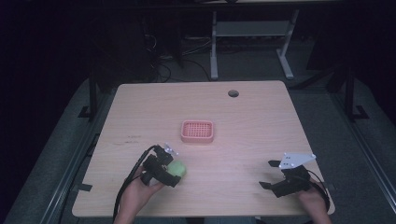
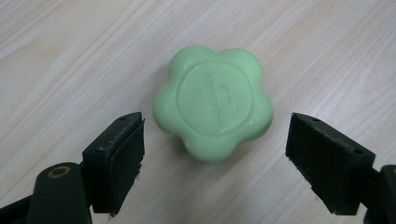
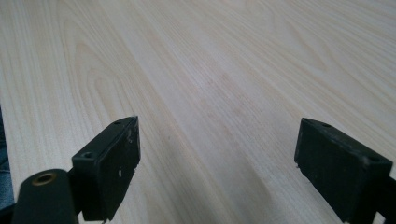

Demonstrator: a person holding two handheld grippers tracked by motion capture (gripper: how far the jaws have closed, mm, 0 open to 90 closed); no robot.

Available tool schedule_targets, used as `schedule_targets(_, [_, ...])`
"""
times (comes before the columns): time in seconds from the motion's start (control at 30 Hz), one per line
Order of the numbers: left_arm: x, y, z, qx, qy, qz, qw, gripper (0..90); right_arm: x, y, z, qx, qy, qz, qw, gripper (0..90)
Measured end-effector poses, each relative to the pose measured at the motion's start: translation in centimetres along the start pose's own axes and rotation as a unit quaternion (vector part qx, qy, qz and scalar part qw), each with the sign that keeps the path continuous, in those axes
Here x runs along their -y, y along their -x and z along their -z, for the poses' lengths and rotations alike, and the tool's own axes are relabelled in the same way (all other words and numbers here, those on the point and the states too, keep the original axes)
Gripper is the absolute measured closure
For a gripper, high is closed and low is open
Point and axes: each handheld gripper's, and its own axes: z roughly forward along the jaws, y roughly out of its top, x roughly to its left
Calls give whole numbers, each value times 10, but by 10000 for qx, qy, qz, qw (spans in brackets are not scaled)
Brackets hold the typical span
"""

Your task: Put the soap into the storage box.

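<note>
A green flower-shaped soap (image 2: 213, 101) with a round embossed stamp lies flat on the wooden table (image 2: 70, 51). My left gripper (image 2: 215, 149) is open, with the near edge of the soap between its wide-apart jaws and not touching either. From above, the soap (image 1: 178, 168) sits at the front left, right by the left gripper (image 1: 169, 164). A pink perforated soap dish (image 1: 197, 131) rests near the table's middle, apart from the soap. At the front right my right gripper (image 1: 270, 174) is open above bare wood, and its own view shows the right gripper (image 3: 219, 163) with nothing between its jaws.
A round cable hole (image 1: 233, 93) is set in the table (image 1: 261, 116) near the far edge. Behind the table stand metal desk legs (image 1: 214, 46) on a dark floor. A person's hands come in from the front edge.
</note>
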Motion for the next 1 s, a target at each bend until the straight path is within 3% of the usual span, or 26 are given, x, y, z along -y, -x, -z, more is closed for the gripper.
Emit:
schedule_targets(0.67, [-17,-1,-22,-36,-327,255,9991,211,0,0,0,-13,13,7,10000,138])
schedule_targets(1.0, [-17,-1,-28,-42,-432,254,9987,231,0,0,0,-18,27,19,10000,138])
